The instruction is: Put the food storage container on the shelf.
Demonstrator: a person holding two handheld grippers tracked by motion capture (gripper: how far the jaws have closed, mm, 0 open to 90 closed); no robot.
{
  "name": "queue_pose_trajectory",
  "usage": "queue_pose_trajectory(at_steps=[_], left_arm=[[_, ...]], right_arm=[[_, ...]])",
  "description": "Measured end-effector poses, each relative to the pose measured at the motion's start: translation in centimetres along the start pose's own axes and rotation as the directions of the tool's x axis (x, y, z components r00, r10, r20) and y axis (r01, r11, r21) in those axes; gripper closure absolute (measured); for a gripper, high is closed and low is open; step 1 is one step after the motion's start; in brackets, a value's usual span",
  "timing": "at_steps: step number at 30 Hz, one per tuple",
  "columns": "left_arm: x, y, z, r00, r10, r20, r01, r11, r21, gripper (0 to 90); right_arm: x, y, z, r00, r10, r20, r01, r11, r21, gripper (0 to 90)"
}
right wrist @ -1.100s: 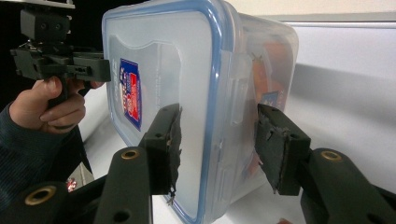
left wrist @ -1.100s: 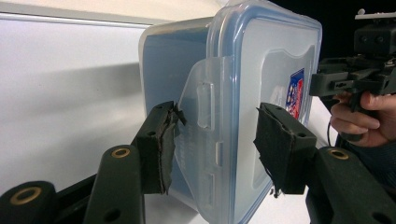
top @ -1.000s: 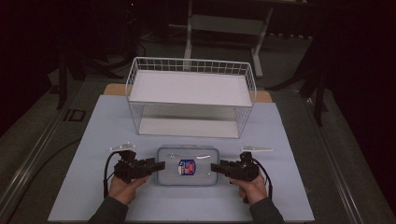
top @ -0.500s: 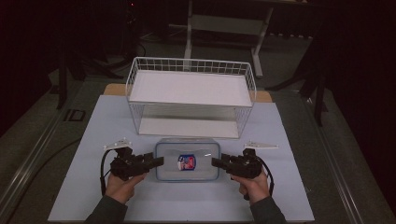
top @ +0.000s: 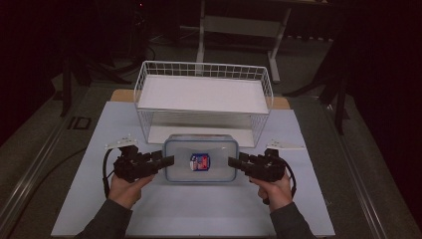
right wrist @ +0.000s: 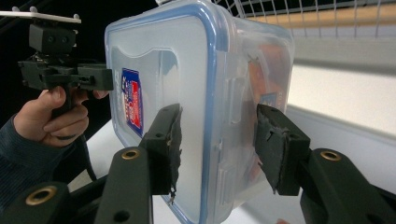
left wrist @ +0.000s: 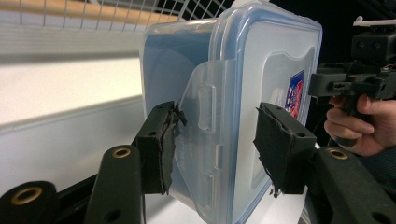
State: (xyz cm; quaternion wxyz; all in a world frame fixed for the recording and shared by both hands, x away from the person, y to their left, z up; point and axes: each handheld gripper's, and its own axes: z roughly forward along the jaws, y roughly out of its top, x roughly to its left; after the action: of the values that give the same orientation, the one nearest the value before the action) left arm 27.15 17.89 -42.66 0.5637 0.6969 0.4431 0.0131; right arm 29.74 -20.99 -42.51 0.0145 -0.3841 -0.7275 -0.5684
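**Clear container held at both short ends, just before the wire rack**

Seen from the high view: a clear plastic container [top: 201,160] with a blue-edged lid, placed over the white mat [top: 199,214] in the middle of the table. Stood just in front of the white wire rack [top: 204,102], with its far edge near the lower shelf of the rack. Carried a small red and blue sticker [top: 199,162] at the centre of the lid. Could not tell whether the container rested on the mat or hung a little above it.

Left gripper [top: 166,161]: held in the left hand [top: 127,186] and pointed inward at the left short end of the container. In the left gripper view, had its jaws spread wide and turned so that one pad lay on the side of the base and the other on the side of the lid, with the latch flap [left wrist: 205,135] of the container between them. Looked pressed against the plastic on both sides, so clamped on that end.

Right gripper [top: 234,162]: held in the right hand [top: 273,189] and pointed inward at the opposite short end, facing the left gripper across the container. In the right gripper view, showed the same wide stance, one pad flat on the lid beside the sticker, the other against the base. Appeared also closed on the container, as far as the view allowed to judge.

Behind the container, in both gripper views: the white shelf and the thin wires of the rack.
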Motion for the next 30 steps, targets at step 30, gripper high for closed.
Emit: queue_pose_trajectory(at_steps=[30], left_arm=[[-2.0, 7.3, -1.3, 0.9914, 0.131, 0.009, -0.129, 0.9853, -0.112, 48.7]], right_arm=[[2.1, 6.9, -2.1, 0.9915, -0.127, 0.027, 0.130, 0.984, -0.125, 52.3]])
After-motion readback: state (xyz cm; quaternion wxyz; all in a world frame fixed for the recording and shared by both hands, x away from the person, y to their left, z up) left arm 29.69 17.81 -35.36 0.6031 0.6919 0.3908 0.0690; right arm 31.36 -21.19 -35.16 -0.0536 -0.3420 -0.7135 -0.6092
